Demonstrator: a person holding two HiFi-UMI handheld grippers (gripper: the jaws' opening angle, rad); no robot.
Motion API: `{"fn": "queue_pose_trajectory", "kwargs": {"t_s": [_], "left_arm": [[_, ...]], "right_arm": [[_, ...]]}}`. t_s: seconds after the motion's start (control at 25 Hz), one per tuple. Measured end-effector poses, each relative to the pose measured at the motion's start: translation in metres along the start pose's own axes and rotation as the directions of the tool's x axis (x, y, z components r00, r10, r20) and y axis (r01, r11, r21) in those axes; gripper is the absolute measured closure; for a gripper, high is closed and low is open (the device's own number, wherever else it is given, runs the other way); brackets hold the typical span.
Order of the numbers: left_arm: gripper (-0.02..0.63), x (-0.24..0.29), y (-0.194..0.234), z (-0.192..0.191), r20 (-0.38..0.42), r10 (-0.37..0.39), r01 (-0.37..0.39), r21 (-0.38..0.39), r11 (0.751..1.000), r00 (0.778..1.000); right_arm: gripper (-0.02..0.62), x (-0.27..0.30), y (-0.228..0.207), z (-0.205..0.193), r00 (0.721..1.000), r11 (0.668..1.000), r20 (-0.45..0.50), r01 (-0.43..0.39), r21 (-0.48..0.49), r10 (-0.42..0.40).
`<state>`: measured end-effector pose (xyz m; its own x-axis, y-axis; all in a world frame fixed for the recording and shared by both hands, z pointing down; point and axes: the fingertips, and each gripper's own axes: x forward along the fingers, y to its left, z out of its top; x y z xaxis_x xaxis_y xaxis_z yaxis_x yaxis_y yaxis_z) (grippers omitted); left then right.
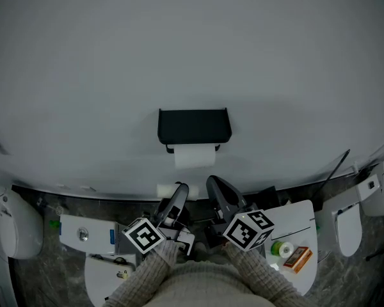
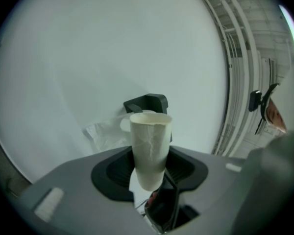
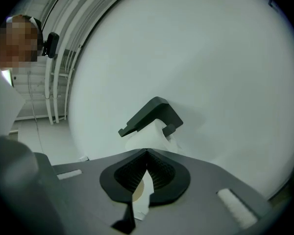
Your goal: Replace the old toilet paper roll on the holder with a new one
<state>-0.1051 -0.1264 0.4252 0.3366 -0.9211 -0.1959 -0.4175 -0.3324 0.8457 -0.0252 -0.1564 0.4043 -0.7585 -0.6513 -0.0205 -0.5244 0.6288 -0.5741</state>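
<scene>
A plain white wall (image 1: 179,50) fills the room ahead, with a dark floor (image 1: 83,203) at its foot. The black holder (image 1: 194,126) hangs on the wall, straight ahead of both grippers and a bit above them. A white paper roll (image 1: 195,157) sits under it, with a sheet hanging down.

The left gripper (image 2: 148,177) has its jaws spread wide around a bare cardboard tube (image 2: 150,146). It pinches the tube near its lower end, and the rest sticks out past the jaws. The tube's long way runs up and away from the gripper. Its open round mouth is at the far end, on the holder's side. It stands almost straight and leans just a little.

The right gripper (image 3: 147,155) is beside the left one, on its right. Its jaws are pressed together. A scrap of white paper (image 3: 142,204) shows just below them, close to the gripper. I cannot tell if they nip it.

I think the tube is the old, used-up roll, and it is already off the holder. The roll on the holder looks like the new one, but I can't be sure. If so, the next move is to carry the tube back from the wall to the white tabletop (image 1: 288,210) behind the grippers. Then the gripper can let go of it there. The tube is thin and light, so a hard squeeze could crush it.
</scene>
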Motion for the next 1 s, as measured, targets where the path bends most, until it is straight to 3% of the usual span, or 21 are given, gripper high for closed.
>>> {"fn": "queue_pose_trajectory", "kwargs": {"t_s": [0.24, 0.76, 1.0], "left_arm": [[0.43, 0.005, -0.006, -0.009, -0.03, -0.005, 0.006, 0.015, 1.0, 1.0], [0.43, 0.007, -0.001, -0.005, -0.016, 0.012, -0.012, 0.029, 1.0, 1.0], [0.43, 0.007, -0.002, -0.008, -0.027, 0.015, -0.014, 0.035, 0.999, 1.0]], "right_arm": [[0.598, -0.004, -0.005, -0.002, 1.0, 0.998, -0.008, 0.023, -0.051, -0.024], [0.598, 0.001, -0.002, -0.009, 0.999, 0.992, -0.047, 0.022, -0.122, -0.028], [0.598, 0.002, -0.003, -0.01, 0.998, 0.993, -0.054, 0.017, -0.12, -0.024]]}}
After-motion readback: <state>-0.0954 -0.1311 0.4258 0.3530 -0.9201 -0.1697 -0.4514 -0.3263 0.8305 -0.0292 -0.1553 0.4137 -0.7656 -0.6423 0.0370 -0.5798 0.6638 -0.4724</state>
